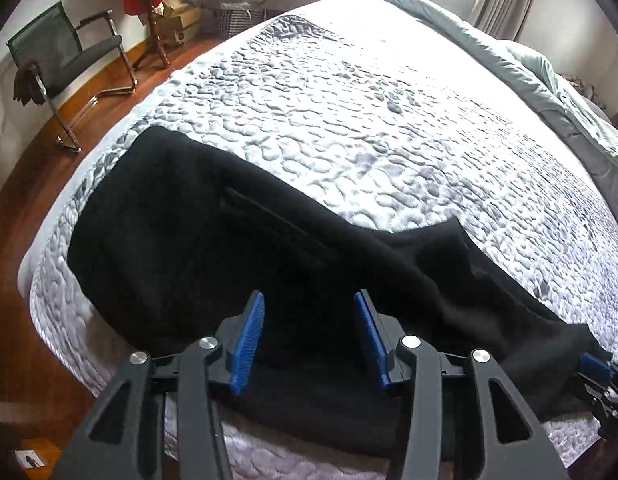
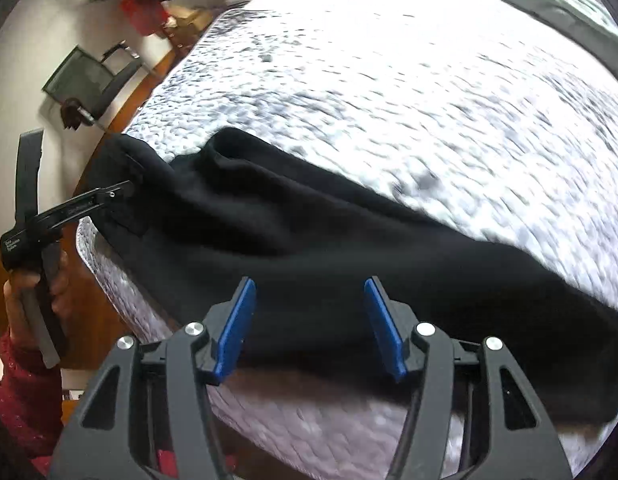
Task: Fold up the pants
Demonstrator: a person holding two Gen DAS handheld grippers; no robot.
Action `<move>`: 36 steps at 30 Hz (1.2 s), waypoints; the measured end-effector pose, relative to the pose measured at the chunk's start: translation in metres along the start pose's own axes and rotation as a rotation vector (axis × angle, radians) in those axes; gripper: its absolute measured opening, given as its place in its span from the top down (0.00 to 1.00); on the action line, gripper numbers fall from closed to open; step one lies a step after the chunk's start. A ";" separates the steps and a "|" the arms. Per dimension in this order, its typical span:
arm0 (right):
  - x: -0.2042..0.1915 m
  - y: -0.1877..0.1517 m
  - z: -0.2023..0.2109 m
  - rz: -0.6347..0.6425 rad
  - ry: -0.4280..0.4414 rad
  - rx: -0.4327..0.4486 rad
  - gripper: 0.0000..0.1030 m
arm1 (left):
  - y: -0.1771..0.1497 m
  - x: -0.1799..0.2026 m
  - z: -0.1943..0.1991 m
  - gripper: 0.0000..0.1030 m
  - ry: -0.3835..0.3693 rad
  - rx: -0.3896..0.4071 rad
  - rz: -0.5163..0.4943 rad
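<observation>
- The black pants (image 1: 237,248) lie stretched across the near edge of the bed (image 1: 349,100), on its white quilted cover, already doubled lengthwise into one long dark band.
- One end of the pants sits by the bed's left corner; the other end trails off to the right, close to the near edge.
- The left hand-held gripper (image 1: 309,336) hangs over the middle of the pants, pointing steeply down, its blue pads (image 1: 249,340) spread apart with nothing pinched between them — only black cloth lying below.
- In the right wrist view, the right hand-held gripper (image 2: 309,328) is open too, blue pads wide, over the cloth near the edge of the bed; no fabric caught in it.
- That view is blurred, so the quilt pattern smears.
- At the left of that same view a hand (image 2: 29,292) in a dark red sleeve (image 2: 25,384) holds the other tool beside the corner of the bed, its tip next to the end of the pants; whether it touches the cloth cannot be told.
- At the right margin of the left wrist view a bit of blue pad from the other gripper shows just beside the far end of the pants.
- Beyond the bed: a grey chair (image 1: 65,56) on a wooden floor (image 1: 13,220), and a grey blanket (image 1: 549,80) bunched along the bed's far side.
</observation>
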State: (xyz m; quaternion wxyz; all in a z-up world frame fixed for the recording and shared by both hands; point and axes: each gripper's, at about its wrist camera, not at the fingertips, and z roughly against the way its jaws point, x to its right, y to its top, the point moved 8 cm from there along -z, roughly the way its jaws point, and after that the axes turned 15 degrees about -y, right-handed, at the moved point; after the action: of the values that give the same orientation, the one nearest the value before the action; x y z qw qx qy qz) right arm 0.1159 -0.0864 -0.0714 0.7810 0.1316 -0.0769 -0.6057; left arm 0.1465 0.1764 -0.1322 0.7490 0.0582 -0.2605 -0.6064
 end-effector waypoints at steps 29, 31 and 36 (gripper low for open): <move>-0.107 0.095 -0.099 0.376 0.142 -0.054 0.57 | 0.017 -0.080 -0.024 0.39 -0.004 0.025 0.128; -0.107 0.096 -0.094 0.373 0.154 -0.037 0.57 | 0.017 -0.081 -0.024 0.37 -0.006 0.028 0.130; -0.116 0.100 -0.085 0.388 0.199 -0.020 0.57 | 0.016 -0.081 -0.025 0.36 -0.001 0.029 0.135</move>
State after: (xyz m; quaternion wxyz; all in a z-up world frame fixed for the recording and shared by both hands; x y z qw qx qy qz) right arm 0.2028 0.0585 -0.1178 0.8878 0.1658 -0.0172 -0.4289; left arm 0.1618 0.2512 -0.1725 0.7871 0.0511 -0.2730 -0.5508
